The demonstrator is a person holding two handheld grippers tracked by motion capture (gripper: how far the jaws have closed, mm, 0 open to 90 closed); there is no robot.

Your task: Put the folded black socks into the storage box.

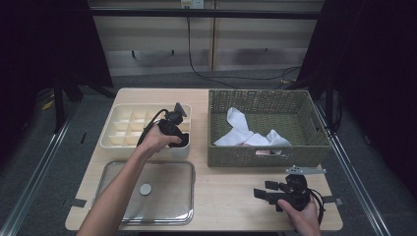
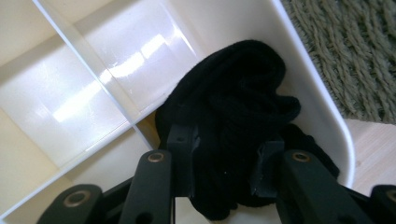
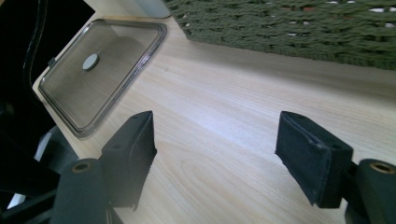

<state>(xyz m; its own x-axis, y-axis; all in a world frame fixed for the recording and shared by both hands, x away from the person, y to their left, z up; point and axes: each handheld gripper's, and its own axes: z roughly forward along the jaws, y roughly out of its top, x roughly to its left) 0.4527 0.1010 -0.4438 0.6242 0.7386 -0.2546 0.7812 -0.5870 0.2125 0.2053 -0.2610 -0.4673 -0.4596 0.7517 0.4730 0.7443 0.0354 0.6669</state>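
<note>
A black sock point(image 2: 238, 98) lies bunched in the near right corner compartment of a cream divided tray point(image 2: 308, 107). My left gripper point(image 2: 224, 163) points down into that compartment, its two pads pressed against the sock's sides. From above, the left gripper point(image 1: 181, 138) sits at the tray's point(image 1: 120, 123) near right corner, with the sock point(image 1: 184, 142) dark under it. My right gripper point(image 3: 215, 154) hovers low over the bare wooden table point(image 3: 224, 93), jaws wide apart with nothing between them. In the high view the right gripper point(image 1: 263, 191) is at the table's near right.
A green woven basket point(image 1: 265, 98) with white cloths point(image 1: 241, 128) stands at the right, close beside the tray. A clear lid point(image 1: 147, 191) with a round knob lies flat at the near left. Dark floor and rails surround the table.
</note>
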